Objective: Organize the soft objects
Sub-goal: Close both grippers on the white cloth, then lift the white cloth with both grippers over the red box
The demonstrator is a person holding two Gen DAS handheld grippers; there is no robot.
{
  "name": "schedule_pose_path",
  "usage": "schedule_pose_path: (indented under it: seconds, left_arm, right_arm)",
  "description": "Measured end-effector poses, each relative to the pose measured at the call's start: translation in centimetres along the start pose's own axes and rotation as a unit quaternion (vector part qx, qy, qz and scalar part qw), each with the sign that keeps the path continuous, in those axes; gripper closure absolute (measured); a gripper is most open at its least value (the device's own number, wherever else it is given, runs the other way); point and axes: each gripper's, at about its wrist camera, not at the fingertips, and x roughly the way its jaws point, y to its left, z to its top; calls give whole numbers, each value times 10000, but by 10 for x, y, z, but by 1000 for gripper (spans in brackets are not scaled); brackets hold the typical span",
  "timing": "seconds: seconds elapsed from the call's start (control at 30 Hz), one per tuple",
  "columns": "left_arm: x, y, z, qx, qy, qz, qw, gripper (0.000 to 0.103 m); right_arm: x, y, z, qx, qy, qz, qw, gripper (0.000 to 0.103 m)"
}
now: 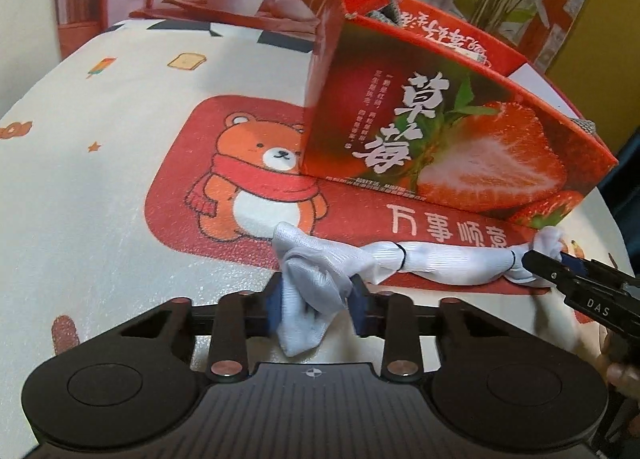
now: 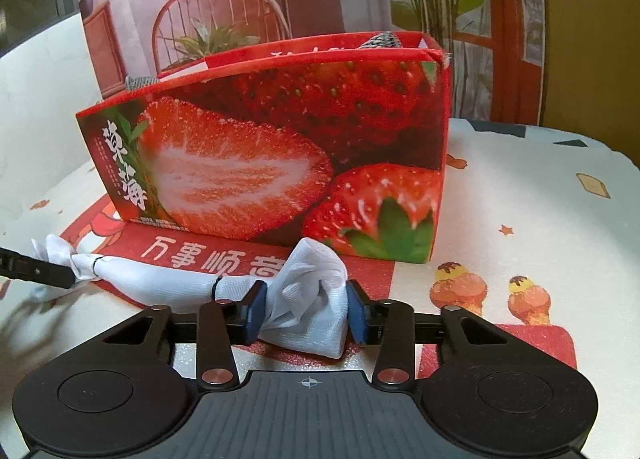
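Lying in front of the strawberry box (image 2: 256, 147), the white cloth bundle (image 2: 168, 283) is not yet stowed; it stretches along the box's front face on the printed tabletop (image 1: 100, 179), tied with thin black bands. Something grey already pokes above the box's rim, so sorting seems partly done. The left hand-held gripper (image 1: 318, 299) has its blue pads pinching the bundle's loose end nearest the bear print, and the right hand-held gripper (image 2: 306, 307) is clamped narrowly on the opposite end. Lifting it into the box remains.
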Motion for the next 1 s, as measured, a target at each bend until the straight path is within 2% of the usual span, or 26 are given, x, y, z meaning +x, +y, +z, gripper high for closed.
schedule_pose_path:
  seconds: [0.07,0.2,0.33,0.63,0.8,1.0]
  left_arm:
    - [-3,-1,0,70,-66,-35,9999,77]
    - [-14,-5,3,258,-293,-82,9992,78]
    - [-33,-10,11,452,-636,-150,9968,79]
    - [-84,-20,44,663,-1513,-400,9854,79]
    - [-96,-30,65,835,-1733,-501,9800,79]
    - [-94,-49,94,1034,-1982,-562,9731,79]
  right_arm:
    - [-2,-1,0,50,-46,18,10000,74]
    - [-9,-2,-1,86,-165,41,9998,85]
    - [-19,1,0,113,-318,123,9994,90]
    - [-71,11,37,-77,-1229,288,9920,91]
    - [-89,9,69,-101,-1601,278,9867,91]
    - [-92,6,106,-263,-1855,-7,9823,91]
